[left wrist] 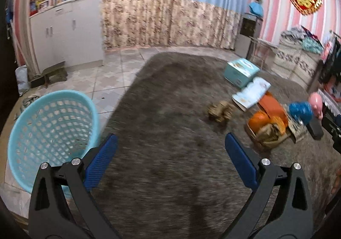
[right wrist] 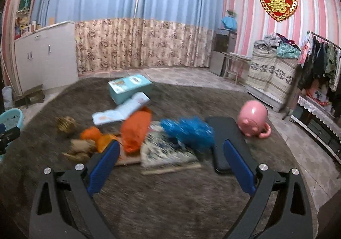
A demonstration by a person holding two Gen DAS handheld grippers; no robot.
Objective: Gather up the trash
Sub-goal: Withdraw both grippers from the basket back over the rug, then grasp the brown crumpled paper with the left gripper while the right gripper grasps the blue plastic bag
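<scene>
Turquoise basket, left wrist view: I see the perforated laundry basket (left wrist: 51, 132) on the tile at the rug's left edge, just beside my left finger; nothing shows inside the part I can see.
Left tongs: my left gripper (left wrist: 170, 160) hangs over bare grey rug (left wrist: 170, 94), fingers spread wide, holding nothing.
Trash from here: the pile sits well off to the right, a crumpled brown paper wad (left wrist: 220, 111) nearest, then orange wrappers (left wrist: 268, 115) and a blue crinkled bag (left wrist: 300, 109).
Right wrist view, right tongs: my right gripper (right wrist: 171, 160) is fully spread and empty, hovering low just in front of the pile.
Trash from here: an orange plastic bag (right wrist: 136, 130), the blue bag (right wrist: 189, 130) and a patterned paper sheet (right wrist: 166, 151) lie between and just beyond the fingers; a dark flat case (right wrist: 226, 141) lies by the right finger, a tipped pink mug (right wrist: 253, 117) beyond it, an open booklet (right wrist: 121, 109) and teal box (right wrist: 130, 85) farther back.
Progress: I judge collection barely begun, as all visible litter is on the rug.
Left to do: every piece needs gripping and carrying to the basket.
</scene>
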